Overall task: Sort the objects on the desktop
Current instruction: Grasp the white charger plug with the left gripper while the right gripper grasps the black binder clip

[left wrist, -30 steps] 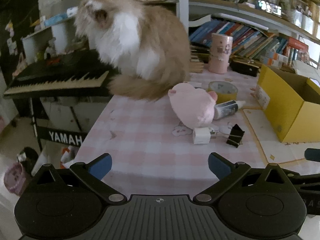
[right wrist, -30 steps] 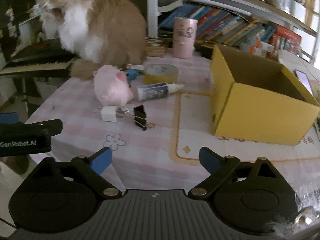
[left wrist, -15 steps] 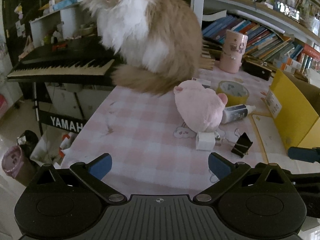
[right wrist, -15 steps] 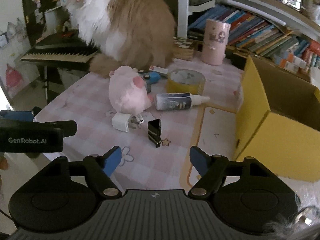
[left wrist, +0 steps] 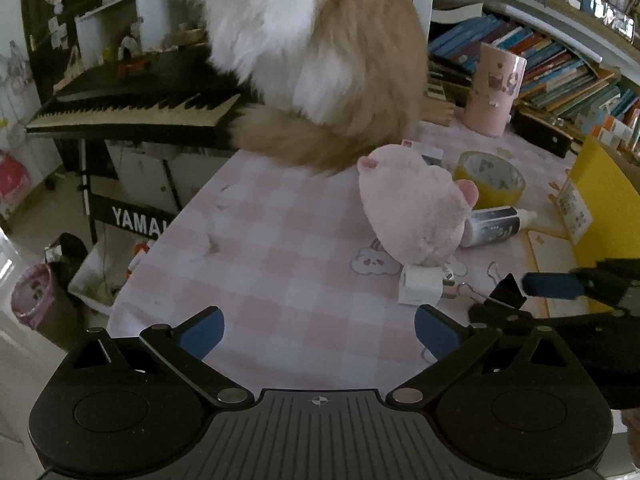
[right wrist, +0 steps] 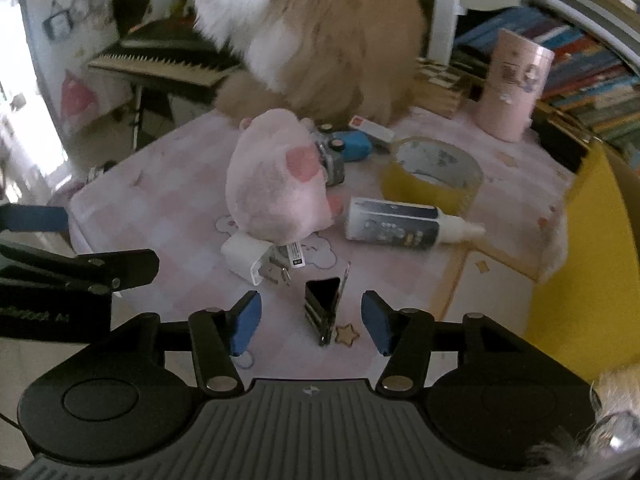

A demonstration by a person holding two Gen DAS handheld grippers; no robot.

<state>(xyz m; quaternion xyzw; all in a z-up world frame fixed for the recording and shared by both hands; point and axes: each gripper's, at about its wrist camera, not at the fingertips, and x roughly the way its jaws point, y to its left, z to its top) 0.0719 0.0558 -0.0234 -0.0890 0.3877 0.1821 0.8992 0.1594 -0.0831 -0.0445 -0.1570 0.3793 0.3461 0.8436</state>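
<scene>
Right wrist: right tool (right wrist: 311, 323) closing around binder clip (right wrist: 322, 306), gaps both sides; left tool (left wrist: 319, 332) apart.

Work surface: table covered with pink-and-white checked cloth (right wrist: 168, 208)

Carried directly on it: pink plush toy (right wrist: 276, 184), white plug adapter (right wrist: 248, 258), black binder clip (right wrist: 322, 308), white glue bottle (right wrist: 400, 224), yellow tape roll (right wrist: 432, 172), yellow cardboard box (right wrist: 592, 248), pink cylindrical canister (right wrist: 512, 88), fluffy cat (right wrist: 332, 36).

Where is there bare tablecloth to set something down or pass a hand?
Free: the checked cloth left of the pink plush, between the cat and the left tongs. Crowded: plush, charger, glue bottle, tape roll and binder clip, which stands between the closing right tongs, by the yellow box.
</scene>
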